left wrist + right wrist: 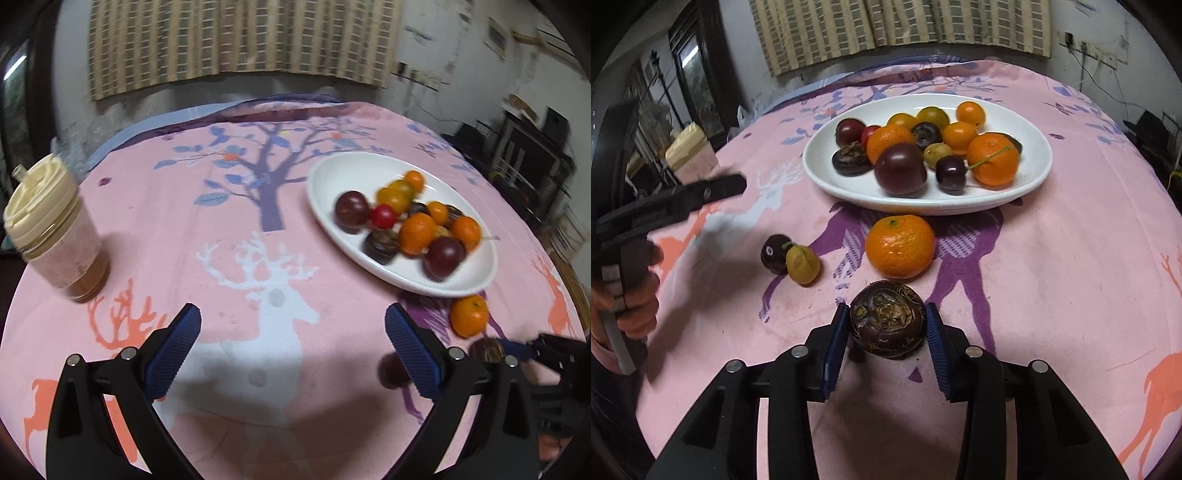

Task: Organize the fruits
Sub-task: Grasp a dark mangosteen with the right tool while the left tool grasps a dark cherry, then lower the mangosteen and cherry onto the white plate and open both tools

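Right claw (888,325) pinches a dark water chestnut (886,319) just above the surface (1071,277), near its front edge, beside a loose mandarin (900,246). Left claw (293,345) gapes wide, holding nothing. White plate (849,184) sits piled with fruit mid-surface.

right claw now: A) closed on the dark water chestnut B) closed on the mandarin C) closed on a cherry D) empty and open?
A: in the right wrist view the right claw has both blue pads against the dark water chestnut, while the mandarin sits loose on the cloth in front of the white plate.
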